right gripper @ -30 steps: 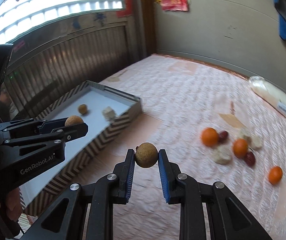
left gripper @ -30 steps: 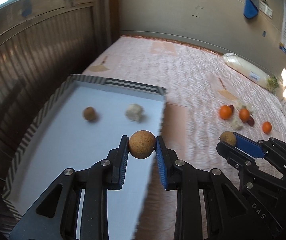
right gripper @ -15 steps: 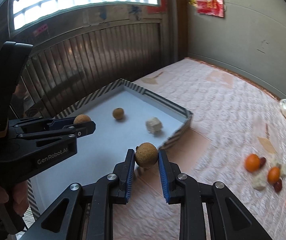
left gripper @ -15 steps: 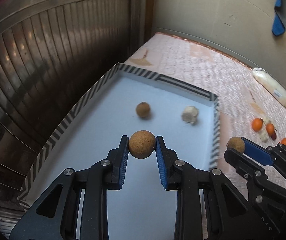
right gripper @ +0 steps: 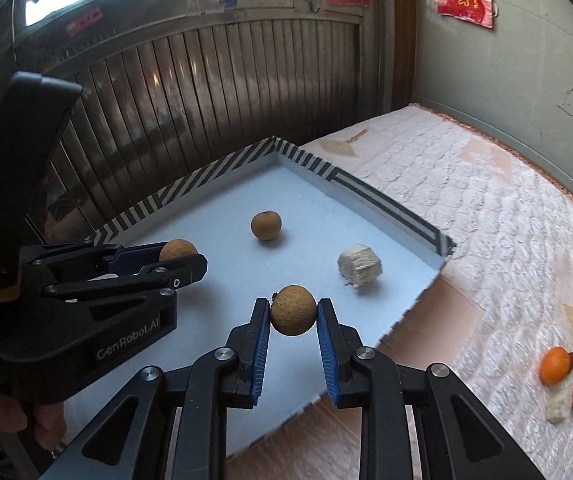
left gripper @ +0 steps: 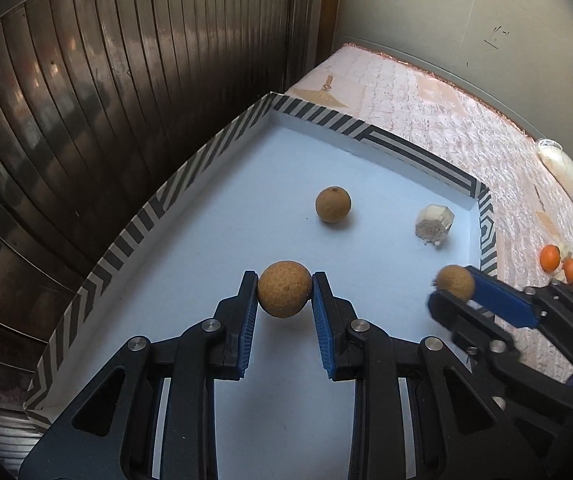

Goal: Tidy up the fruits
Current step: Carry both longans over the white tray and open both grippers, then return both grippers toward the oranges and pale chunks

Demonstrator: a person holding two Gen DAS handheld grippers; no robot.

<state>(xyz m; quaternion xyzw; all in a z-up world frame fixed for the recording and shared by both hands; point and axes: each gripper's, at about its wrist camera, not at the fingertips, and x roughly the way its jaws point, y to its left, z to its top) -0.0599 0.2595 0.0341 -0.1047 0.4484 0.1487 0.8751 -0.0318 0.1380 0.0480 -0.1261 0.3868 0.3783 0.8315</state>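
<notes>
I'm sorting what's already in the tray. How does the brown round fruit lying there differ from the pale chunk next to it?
The brown round fruit is a smooth tan ball with a small stem mark; the pale chunk is off-white, angular and rough-faced. The fruit lies nearer the tray's middle, the chunk nearer its right wall. Both rest loose on the tray floor, apart, untouched by either gripper.
</notes>
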